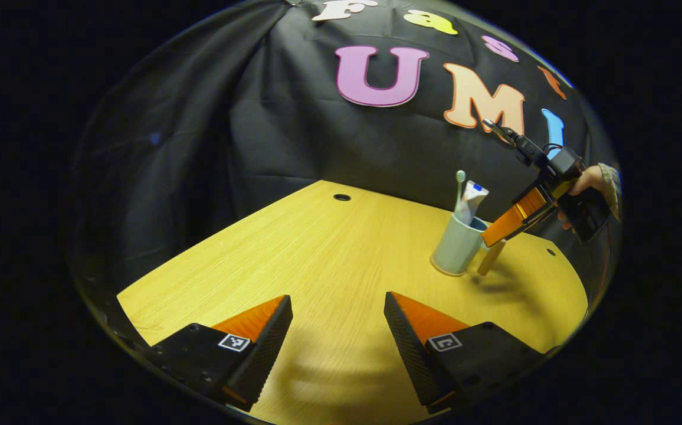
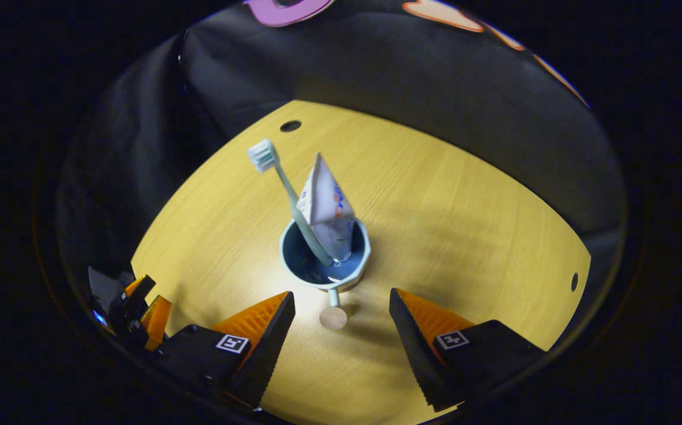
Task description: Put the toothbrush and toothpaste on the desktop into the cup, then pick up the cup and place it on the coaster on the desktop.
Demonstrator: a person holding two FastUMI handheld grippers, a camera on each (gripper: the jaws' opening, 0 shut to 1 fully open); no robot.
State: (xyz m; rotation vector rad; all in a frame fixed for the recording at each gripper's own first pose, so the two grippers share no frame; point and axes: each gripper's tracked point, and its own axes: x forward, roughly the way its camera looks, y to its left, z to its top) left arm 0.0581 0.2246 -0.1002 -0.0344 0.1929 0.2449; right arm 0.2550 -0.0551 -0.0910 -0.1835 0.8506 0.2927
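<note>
Cup point(image 2: 324, 260) stands upright on the bench point(image 2: 465, 236), toothbrush point(image 2: 285, 189) and toothpaste point(image 2: 324, 203) inside, top-heavy and likely slick-walled. Your right gripper point(image 2: 341, 321) hovers just above with jaws spread, the left gripper point(image 1: 338, 330) likewise spread and well apart; take the stiff side handle point(image 2: 333, 298) or the wall low down.

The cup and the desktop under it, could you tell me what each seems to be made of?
The cup looks like glazed ceramic or smooth plastic; its pale blue wall is even and its inside glints, which leaves it open. The desktop looks like wood or wood-look laminate, matte, with fine straight grain lines.
</note>
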